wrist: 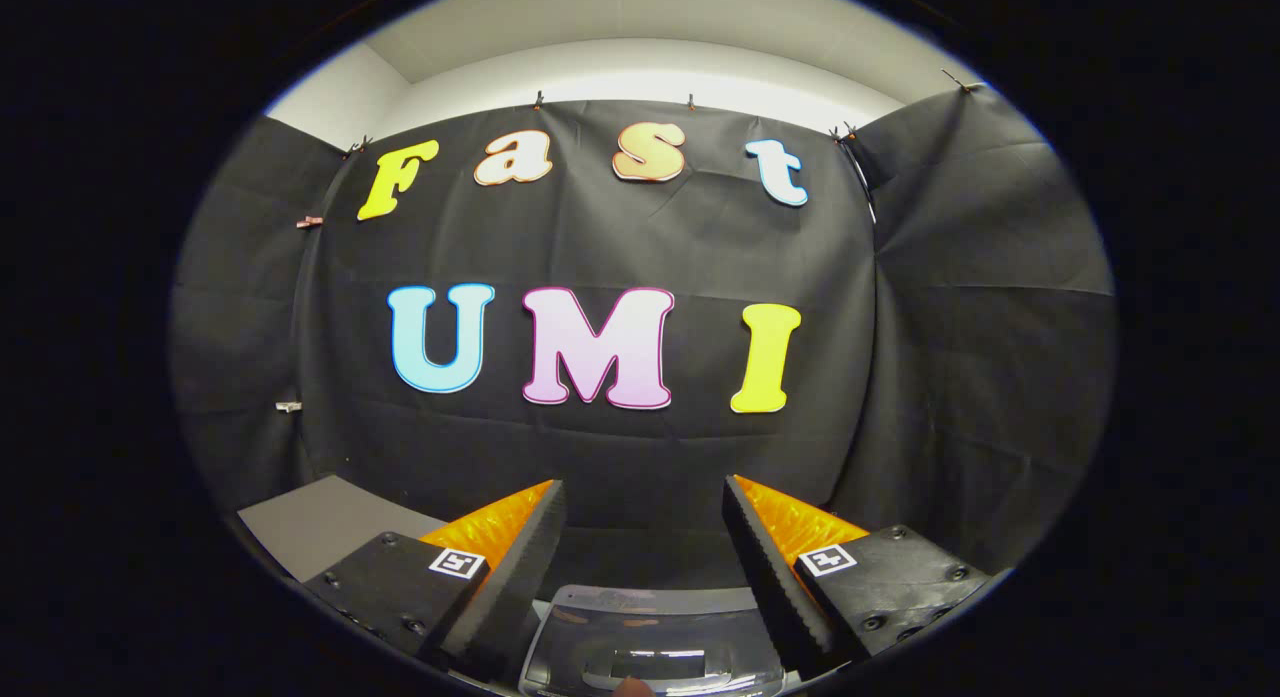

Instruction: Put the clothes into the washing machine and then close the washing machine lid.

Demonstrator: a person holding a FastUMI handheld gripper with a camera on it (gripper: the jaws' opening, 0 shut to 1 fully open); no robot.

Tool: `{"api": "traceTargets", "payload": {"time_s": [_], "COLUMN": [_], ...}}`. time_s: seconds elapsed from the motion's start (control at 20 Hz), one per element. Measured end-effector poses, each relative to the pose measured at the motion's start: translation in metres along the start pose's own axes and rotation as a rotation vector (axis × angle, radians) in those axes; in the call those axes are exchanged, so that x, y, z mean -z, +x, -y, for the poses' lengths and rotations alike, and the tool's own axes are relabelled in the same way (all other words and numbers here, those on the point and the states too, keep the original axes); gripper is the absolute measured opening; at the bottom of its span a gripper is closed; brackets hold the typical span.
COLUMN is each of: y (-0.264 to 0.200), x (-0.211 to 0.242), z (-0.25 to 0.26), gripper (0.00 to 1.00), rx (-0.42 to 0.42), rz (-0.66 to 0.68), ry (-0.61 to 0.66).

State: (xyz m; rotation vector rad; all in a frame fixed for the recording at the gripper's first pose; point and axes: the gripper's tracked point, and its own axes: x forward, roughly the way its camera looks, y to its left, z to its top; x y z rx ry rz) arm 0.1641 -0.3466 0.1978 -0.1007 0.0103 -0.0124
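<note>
Washing machine [652, 645] lies low between and just below the two fingers of the gripper [645, 552], its lid with a dark glass panel and a pale rim facing up toward the camera. That lid looks shut, lying flat over the tub. Beyond the machine's far edge a dark floor strip runs to the black cloth wall [600, 237], which hangs well behind the machine and wraps round on both sides, leaving open room above and ahead of the lid. To one side of the machine a grey board [310, 522] lies flat near the cloth. The gripper hangs above the machine, pointed level at the wall, fingers spread wide with nothing between them. A small rounded tip, perhaps a fingertip, shows at the machine's near edge; clothes cannot be made out.
</note>
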Motion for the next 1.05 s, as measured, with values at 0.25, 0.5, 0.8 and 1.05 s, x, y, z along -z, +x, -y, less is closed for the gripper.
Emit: {"api": "traceTargets", "payload": {"time_s": [0.25,0.5,0.8,1.05], "y": [-0.02,-0.029,-0.022,-0.019], "x": [-0.025,-0.03,-0.034,-0.036], "z": [-0.006,-0.006,0.002,0.005], "gripper": [0.98,0.97,0.97,0.97], "rx": [-0.03,-0.042,-0.025,-0.019], "rz": [0.062,0.094,0.096,0.103], "ry": [0.018,0.019,0.017,0.021]}}
